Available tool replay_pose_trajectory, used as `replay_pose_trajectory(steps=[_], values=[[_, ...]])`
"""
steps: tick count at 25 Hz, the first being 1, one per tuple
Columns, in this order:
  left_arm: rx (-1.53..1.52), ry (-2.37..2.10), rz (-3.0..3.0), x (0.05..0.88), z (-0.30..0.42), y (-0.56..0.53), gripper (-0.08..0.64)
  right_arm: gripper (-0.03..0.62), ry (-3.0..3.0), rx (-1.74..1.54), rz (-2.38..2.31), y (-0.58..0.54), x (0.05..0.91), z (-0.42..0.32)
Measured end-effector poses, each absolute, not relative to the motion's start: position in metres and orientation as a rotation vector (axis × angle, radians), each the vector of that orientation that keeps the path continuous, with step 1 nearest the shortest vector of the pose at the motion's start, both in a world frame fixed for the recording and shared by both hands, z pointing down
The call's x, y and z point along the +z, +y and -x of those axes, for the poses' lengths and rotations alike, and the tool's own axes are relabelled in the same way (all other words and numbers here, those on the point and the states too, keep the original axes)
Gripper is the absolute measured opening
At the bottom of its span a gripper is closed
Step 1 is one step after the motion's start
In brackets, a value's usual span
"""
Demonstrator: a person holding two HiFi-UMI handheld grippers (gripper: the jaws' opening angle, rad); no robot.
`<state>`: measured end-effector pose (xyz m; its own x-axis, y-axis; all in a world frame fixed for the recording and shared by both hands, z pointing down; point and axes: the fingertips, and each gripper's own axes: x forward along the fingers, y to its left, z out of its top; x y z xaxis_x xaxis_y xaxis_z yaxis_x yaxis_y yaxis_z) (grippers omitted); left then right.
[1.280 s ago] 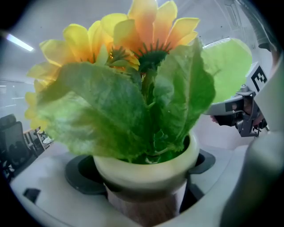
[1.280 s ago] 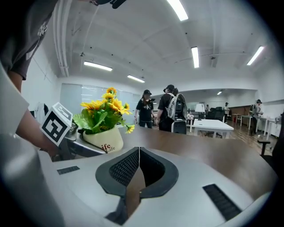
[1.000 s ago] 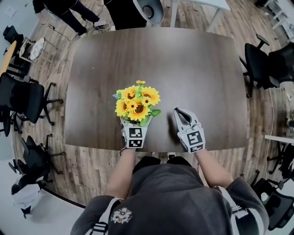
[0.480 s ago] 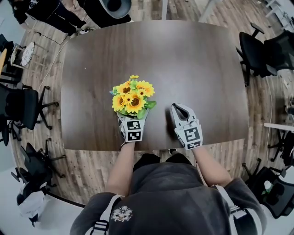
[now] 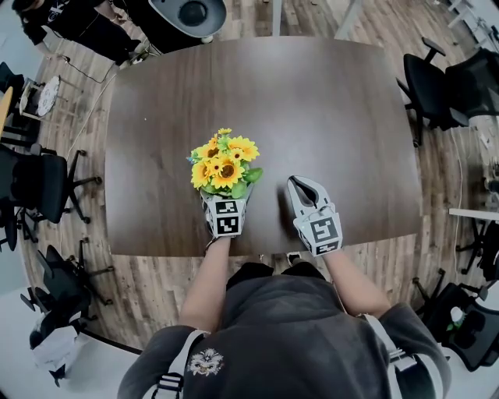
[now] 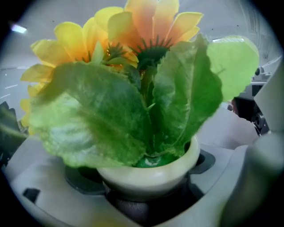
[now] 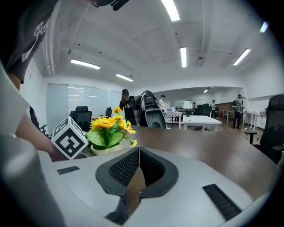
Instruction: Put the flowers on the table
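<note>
The flowers [image 5: 224, 165], yellow sunflower heads over broad green leaves, stand upright in a small cream pot [image 6: 148, 170] near the front edge of the worktop [image 5: 327, 109], a little left of its middle. The left gripper [image 5: 226, 206] has the pot clamped between its fingers, which close on the pot's sides. Whether the pot's base touches the surface cannot be told. Just right of the flowers and apart from them, the right gripper [image 5: 303, 187] lies low over the worktop with its fingers pressed together and nothing between them. The worktop is dark brown wood grain with rounded corners. Around it runs a plank floor [image 5: 148, 288], with black office chairs [image 5: 39, 175] at the left and right. Past the far end stand a grey-shelled chair [image 5: 187, 14] and a person [image 7: 128, 113] in dark clothes. Farther back are white tables [image 7: 199, 119] under long ceiling lights [image 7: 183, 56].
</note>
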<state>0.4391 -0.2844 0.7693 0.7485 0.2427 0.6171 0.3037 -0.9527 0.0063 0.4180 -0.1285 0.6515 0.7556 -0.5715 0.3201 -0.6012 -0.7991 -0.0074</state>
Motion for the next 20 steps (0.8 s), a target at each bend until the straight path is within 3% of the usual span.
replay_pose_trajectory(steps=[15, 20], values=[[-1.019, -0.335, 2.878, 0.751, -0.391, -0.295, 0.543, 0.025, -1.046, 0.344, -2.869, -0.138, 0.614, -0.422], [-0.87, -0.254, 2.941, 0.703, -0.363, -0.299, 0.371, 0.025, -1.108, 0.315, -2.853, -0.147, 0.608, -0.42]])
